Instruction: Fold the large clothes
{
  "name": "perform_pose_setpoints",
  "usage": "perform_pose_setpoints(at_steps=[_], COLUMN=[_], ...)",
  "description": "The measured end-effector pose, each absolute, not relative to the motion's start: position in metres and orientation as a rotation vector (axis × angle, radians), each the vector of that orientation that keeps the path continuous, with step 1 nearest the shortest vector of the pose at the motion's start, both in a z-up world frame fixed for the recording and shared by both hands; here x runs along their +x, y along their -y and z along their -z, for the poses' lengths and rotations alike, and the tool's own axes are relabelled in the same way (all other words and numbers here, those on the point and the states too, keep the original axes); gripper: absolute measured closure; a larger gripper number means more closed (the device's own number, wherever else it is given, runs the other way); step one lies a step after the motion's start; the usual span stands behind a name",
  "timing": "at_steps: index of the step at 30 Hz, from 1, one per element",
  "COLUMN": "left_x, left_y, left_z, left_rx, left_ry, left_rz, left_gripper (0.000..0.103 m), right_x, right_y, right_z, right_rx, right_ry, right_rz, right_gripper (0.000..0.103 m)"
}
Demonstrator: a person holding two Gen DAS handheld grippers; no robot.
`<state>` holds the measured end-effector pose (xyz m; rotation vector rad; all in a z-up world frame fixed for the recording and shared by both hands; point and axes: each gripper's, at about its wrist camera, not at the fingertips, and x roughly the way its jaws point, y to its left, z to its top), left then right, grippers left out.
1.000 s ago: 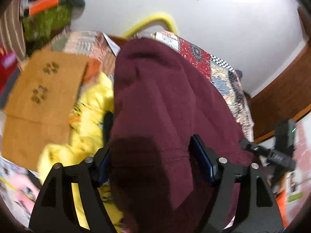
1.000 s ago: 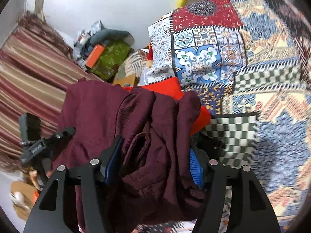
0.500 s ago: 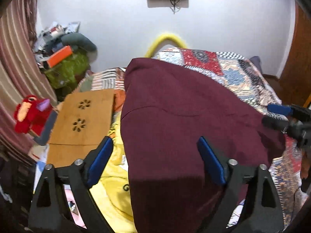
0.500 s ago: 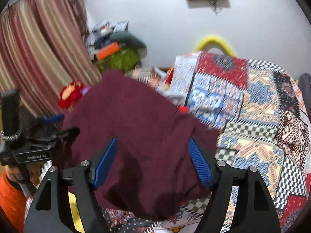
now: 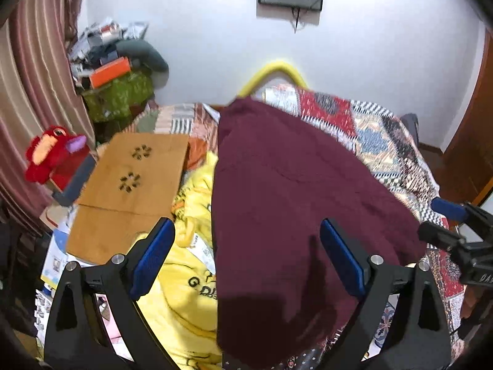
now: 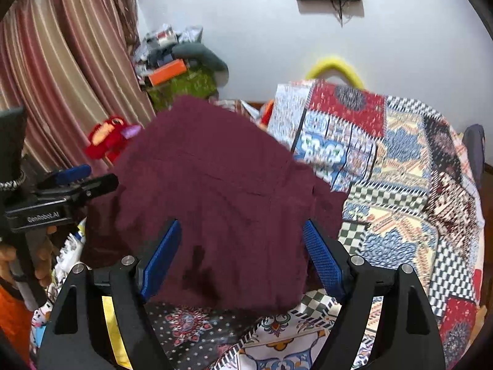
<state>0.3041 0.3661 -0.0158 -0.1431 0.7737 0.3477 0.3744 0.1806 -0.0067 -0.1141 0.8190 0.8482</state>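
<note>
A large maroon garment (image 5: 292,200) lies spread on the patchwork bedspread (image 5: 385,141); it also shows in the right wrist view (image 6: 222,194). My left gripper (image 5: 246,256) is open above its near left edge, fingers apart and holding nothing. My right gripper (image 6: 242,259) is open above its near right part, also holding nothing. Each gripper shows in the other's view: the right one (image 5: 456,231) at the far right, the left one (image 6: 61,191) at the far left.
A yellow garment (image 5: 185,293) lies left of the maroon one. A wooden lap table (image 5: 129,178) and a red plush toy (image 5: 52,154) sit further left. Piled clutter (image 5: 117,71) stands in the corner by striped curtains (image 6: 61,61). A yellow hoop (image 5: 274,74) rises behind the bed.
Both grippers opened and let go of the maroon garment, then drew back and up. The garment, bunched between the jaws a second ago, now lies spread on the bed.
</note>
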Motion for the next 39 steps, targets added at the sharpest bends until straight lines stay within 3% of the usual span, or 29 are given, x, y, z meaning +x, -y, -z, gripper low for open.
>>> perform_pose_setpoints(at_steps=[16, 24, 33, 35, 36, 39], left_x=[0.128, 0.051, 0.011, 0.009, 0.008, 0.008], left_y=[-0.246, -0.190, -0.153, -0.150, -0.148, -0.145], left_z=[-0.101, -0.104, -0.088, -0.086, -0.085, -0.081], left_rx=[-0.034, -0.014, 0.024, 0.026, 0.024, 0.018], left_ry=[-0.330, -0.156, -0.116, -0.114, -0.115, -0.123], left_rz=[-0.313, -0.325, -0.335, -0.342, -0.342, -0.340], left_gripper=[0.007, 0.007, 0.007, 0.005, 0.002, 0.001], right_x=[0.247, 0.173, 0.153, 0.152, 0.151, 0.147], right_y=[-0.069, -0.029, -0.024, -0.026, -0.025, -0.023], right_z=[-0.105, -0.127, -0.110, -0.106, -0.106, -0.102], right_rx=[0.018, 0.031, 0.014, -0.003, -0.004, -0.002], right_ry=[-0.401, -0.174, -0.171, -0.177, -0.181, -0.183], right_rz=[-0.903, -0.878, -0.832, -0.813, -0.810, -0.801], right_gripper=[0.024, 0.022, 0.010, 0.008, 0.001, 0.000])
